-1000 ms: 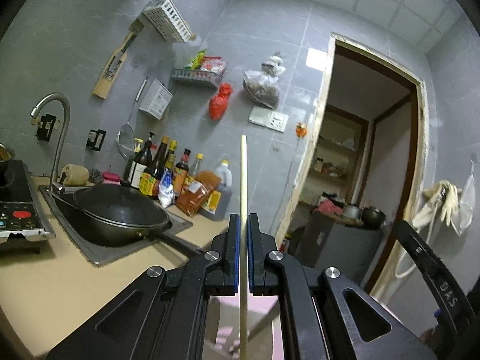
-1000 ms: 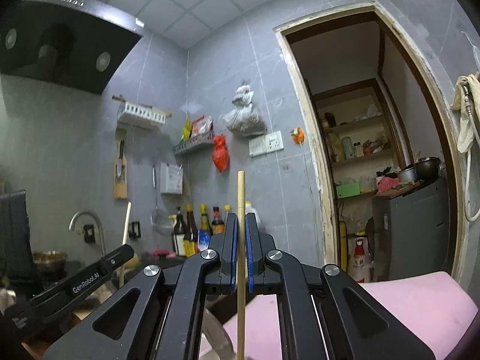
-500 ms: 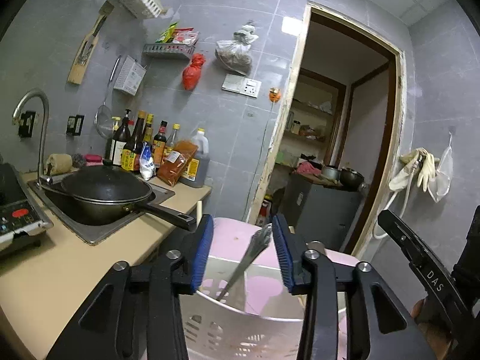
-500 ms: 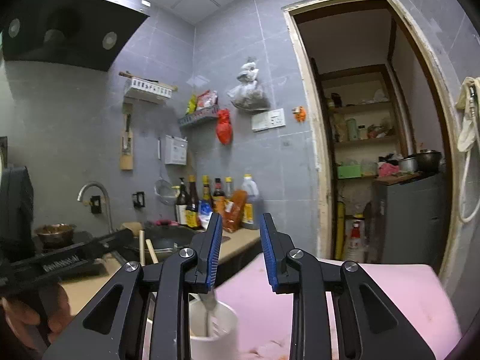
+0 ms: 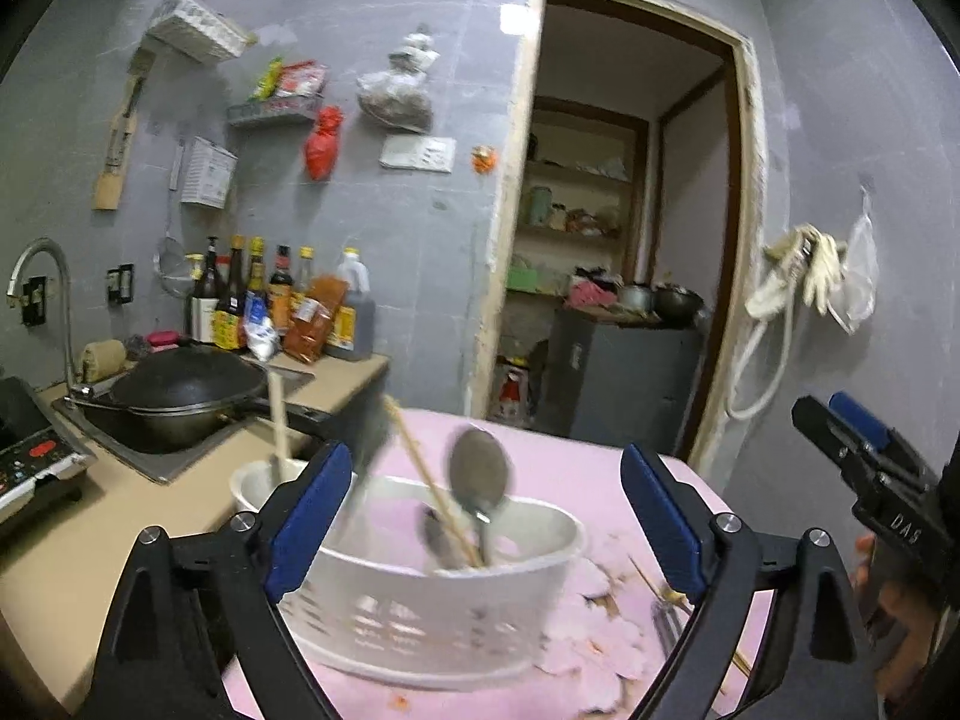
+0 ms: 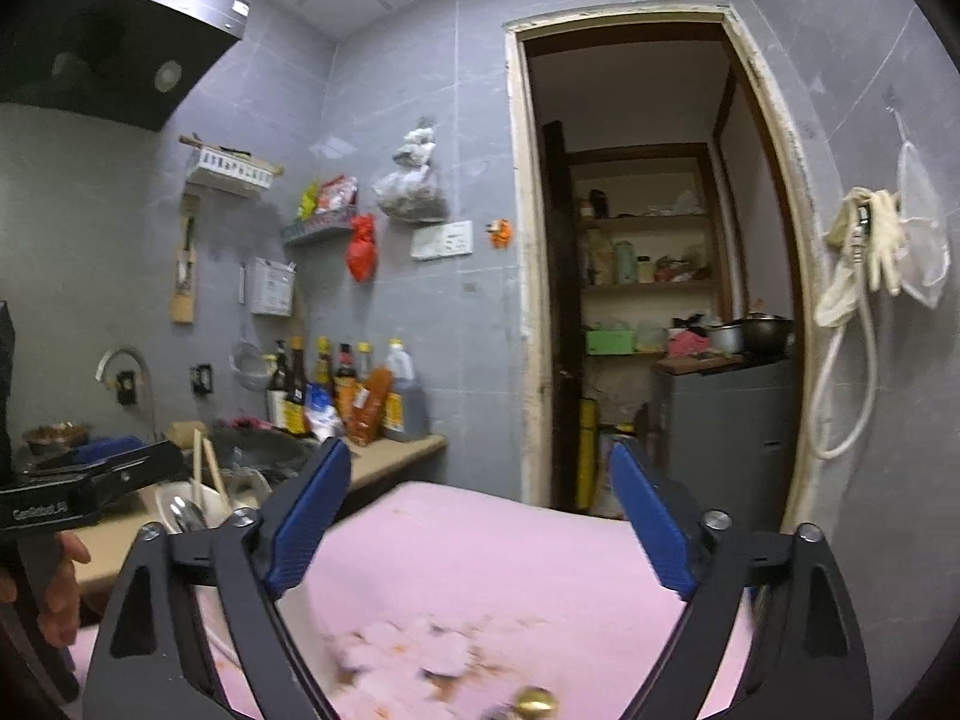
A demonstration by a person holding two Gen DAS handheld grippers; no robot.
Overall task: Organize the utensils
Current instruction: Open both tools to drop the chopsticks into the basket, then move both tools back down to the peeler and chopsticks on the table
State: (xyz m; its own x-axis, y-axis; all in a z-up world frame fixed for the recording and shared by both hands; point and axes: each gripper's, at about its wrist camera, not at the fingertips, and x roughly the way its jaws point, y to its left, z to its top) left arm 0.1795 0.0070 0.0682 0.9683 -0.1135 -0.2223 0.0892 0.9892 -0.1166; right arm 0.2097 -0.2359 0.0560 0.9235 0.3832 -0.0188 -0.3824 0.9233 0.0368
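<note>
A white slotted basket point(image 5: 420, 612) stands on the pink table point(image 5: 570, 468). It holds a metal spoon point(image 5: 480, 474) and a wooden chopstick point(image 5: 429, 483). Behind it a white cup point(image 5: 255, 483) holds another chopstick point(image 5: 277, 420). My left gripper point(image 5: 486, 519) is wide open and empty just above the basket. My right gripper point(image 6: 477, 519) is wide open and empty over the pink table point(image 6: 510, 564); the cup with its chopsticks point(image 6: 204, 471) shows at its left. More utensils point(image 5: 666, 618) lie on the table to the basket's right.
A counter point(image 5: 72, 516) at the left carries a black wok point(image 5: 180, 387) in the sink and several bottles point(image 5: 276, 306). An open doorway point(image 5: 624, 228) lies straight ahead. The other hand-held gripper point(image 5: 870, 480) shows at the right edge.
Both grippers were shut on a chopstick each a second ago. They let go, opened wide and tipped downward, so the basket, cup and table have come into view.
</note>
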